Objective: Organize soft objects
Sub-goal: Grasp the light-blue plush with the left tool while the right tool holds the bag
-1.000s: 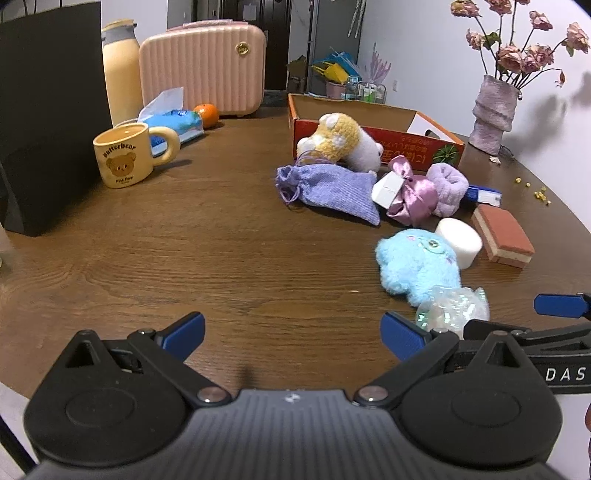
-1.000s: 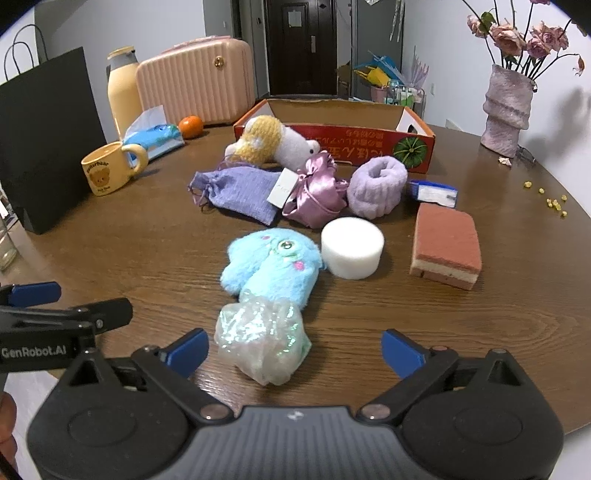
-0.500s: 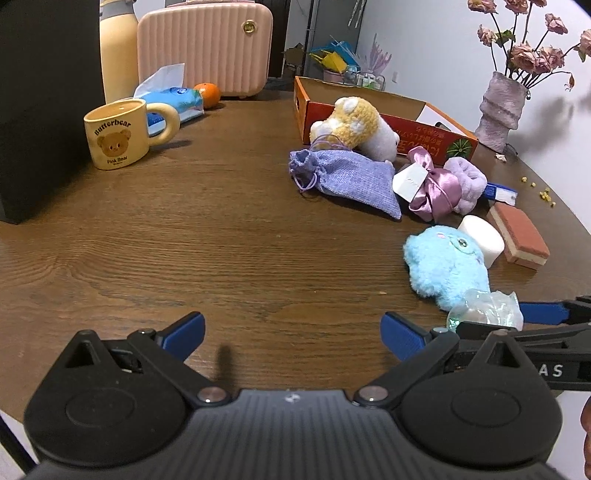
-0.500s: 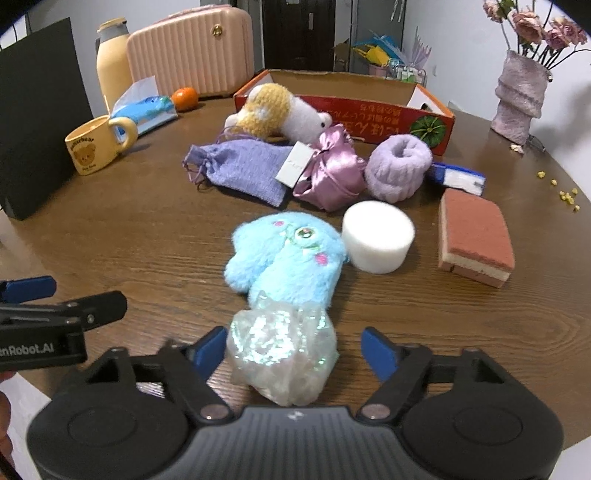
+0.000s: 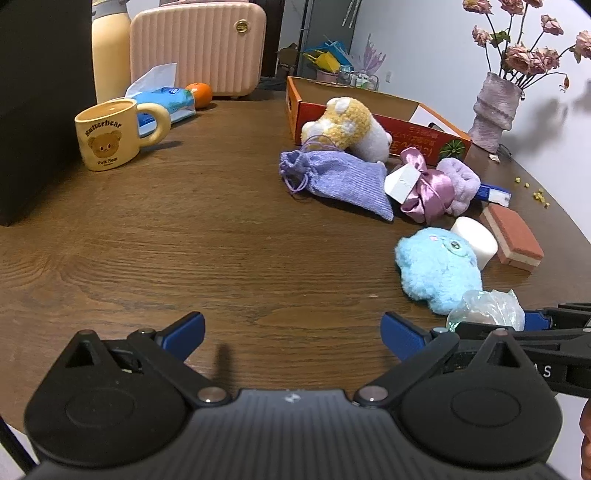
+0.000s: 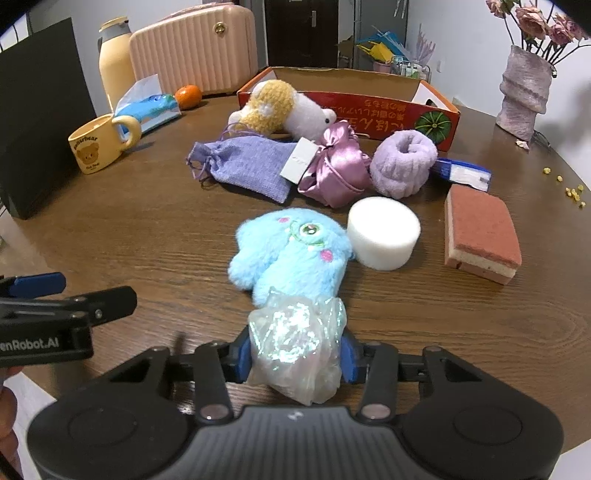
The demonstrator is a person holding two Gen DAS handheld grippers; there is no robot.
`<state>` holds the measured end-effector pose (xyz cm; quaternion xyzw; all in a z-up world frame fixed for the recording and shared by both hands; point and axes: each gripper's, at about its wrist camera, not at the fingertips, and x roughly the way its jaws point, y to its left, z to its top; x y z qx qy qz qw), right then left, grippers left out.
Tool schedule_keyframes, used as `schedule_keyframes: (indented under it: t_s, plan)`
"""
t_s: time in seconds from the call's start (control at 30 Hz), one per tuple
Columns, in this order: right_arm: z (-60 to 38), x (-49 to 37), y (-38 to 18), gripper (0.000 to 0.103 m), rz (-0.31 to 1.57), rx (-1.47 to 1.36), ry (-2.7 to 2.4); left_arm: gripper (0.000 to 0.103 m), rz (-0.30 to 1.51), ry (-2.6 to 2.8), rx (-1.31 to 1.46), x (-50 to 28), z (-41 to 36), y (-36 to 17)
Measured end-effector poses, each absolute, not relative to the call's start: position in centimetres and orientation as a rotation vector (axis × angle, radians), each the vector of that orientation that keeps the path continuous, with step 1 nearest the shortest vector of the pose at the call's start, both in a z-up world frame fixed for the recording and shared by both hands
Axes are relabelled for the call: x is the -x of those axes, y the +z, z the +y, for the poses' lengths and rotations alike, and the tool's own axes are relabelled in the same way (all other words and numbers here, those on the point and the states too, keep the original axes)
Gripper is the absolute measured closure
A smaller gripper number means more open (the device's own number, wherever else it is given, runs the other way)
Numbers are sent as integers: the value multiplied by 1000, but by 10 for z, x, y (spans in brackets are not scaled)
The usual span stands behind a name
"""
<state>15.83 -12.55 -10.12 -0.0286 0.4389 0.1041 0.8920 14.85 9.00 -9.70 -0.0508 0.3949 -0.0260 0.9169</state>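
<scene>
Bare worktop (image 5: pixel 192 236) lies open ahead of the left gripper (image 5: pixel 291 328), from 10 to 12 o'clock, up to the mug (image 5: pixel 110 138) and the black bag (image 5: pixel 33 110). From 1 to 3 o'clock the way is crowded: purple pouch (image 5: pixel 340 181), blue plush (image 5: pixel 436 269), white foam puck (image 5: pixel 476 242), sponge (image 5: pixel 513 240). Behind them the cardboard box (image 6: pixel 369 107) walls off 12 o'clock for the right gripper (image 6: pixel 295 354)

A round, dark wood-grain table (image 6: pixel 155 236) fills the foreground, its curved edge running off toward 4 o'clock. Behind it a white wall (image 6: pixel 465 40) closes the 1 o'clock side, and a dark door (image 6: pixel 301 31) stands at 12 o'clock. The light is soft and even, throwing a faint flower shadow on the wall at 2 o'clock.
</scene>
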Motion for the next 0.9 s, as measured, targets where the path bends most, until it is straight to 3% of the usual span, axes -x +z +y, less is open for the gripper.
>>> schedule_keyframes:
  t_s: [0.9]
  plan:
    - [-204, -167, -84, 59, 821, -19, 173, 0, 798, -119, 36, -171, 21, -77]
